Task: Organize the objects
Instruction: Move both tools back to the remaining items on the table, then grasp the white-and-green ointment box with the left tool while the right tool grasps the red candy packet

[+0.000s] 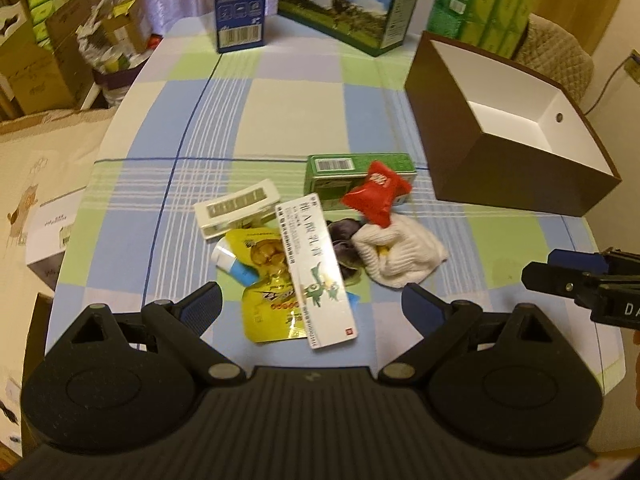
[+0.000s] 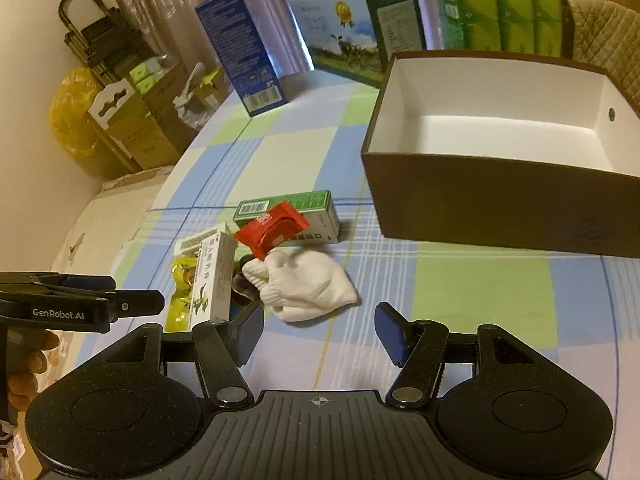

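A checked blue-and-green cloth covers the counter (image 1: pixel 292 120), with cartons standing along its far edge. A brown box (image 1: pixel 516 152) with a white, empty inside sits toward the right edge. Mid-counter lies a heap: white sock (image 2: pixel 304 284), red packet (image 1: pixel 376 192) on a green carton (image 1: pixel 344 172), long white box (image 1: pixel 316 272), yellow pouch (image 1: pixel 268 280). The left tool (image 1: pixel 312 304) and right tool (image 2: pixel 320 332) both hover over it, fingers spread, holding nothing

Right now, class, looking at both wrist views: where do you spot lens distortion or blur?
Left wrist view: the table edge bows and the white carton print is softly blurred. Right wrist view: the brown box walls curve and the corners go dark.
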`<state>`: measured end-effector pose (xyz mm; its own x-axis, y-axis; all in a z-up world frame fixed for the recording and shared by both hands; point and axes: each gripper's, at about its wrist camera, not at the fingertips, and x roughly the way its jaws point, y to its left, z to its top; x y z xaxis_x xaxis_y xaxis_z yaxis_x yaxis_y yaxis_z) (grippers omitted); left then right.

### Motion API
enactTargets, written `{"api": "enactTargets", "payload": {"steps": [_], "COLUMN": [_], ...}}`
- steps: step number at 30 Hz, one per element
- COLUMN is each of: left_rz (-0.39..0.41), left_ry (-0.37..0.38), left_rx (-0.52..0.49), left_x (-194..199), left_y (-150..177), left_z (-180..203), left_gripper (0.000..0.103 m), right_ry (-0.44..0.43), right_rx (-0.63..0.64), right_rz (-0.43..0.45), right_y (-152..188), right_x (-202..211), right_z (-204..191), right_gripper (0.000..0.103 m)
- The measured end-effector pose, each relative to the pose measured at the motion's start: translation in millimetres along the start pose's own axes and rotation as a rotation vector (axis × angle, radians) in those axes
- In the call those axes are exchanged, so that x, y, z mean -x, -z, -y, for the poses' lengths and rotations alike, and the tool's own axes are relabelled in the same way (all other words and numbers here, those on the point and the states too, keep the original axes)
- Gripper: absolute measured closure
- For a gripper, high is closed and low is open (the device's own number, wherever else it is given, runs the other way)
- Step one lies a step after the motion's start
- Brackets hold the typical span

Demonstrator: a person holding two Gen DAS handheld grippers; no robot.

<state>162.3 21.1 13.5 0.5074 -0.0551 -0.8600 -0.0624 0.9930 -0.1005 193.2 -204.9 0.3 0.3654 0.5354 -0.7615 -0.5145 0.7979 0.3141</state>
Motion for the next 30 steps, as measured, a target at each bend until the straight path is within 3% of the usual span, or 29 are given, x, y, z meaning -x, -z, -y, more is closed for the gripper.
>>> {"api": "enactTargets", "payload": {"steps": [10,18,21,23,30], "left_rz": [0.000,-0.027,-0.049,-0.068,-0.064], "left_ry": [-0.043,-0.027,-0.026,-0.022,-0.024], "left_rx": [0.025,0.022,0.015,0.020,0.033], "left_x": [-18,-44,-61,-70,-85], "left_y": [-6,-15,-17,-17,-18], "left_z": [-11,-9,-6,-6,-6], "left_gripper": [0.009,0.014,0.022,0.038,0.039], "right_ry": [-0.062,-0.062,-0.049,-0.041,-0.011], "right_rx": [-0.004,-0.020,-0.031,-0.043,-0.097], "right_rz": [-0.024,-0.035,-0.044,-0.048,-0.058], "right_y": [-12,-26,-27,-27,-26], "right_x": [-31,-51,-53,-54,-52], "right_z": [-6,-3,3,9,29], "right_gripper": [0.044,0.044,0.044,0.044,0.044]}}
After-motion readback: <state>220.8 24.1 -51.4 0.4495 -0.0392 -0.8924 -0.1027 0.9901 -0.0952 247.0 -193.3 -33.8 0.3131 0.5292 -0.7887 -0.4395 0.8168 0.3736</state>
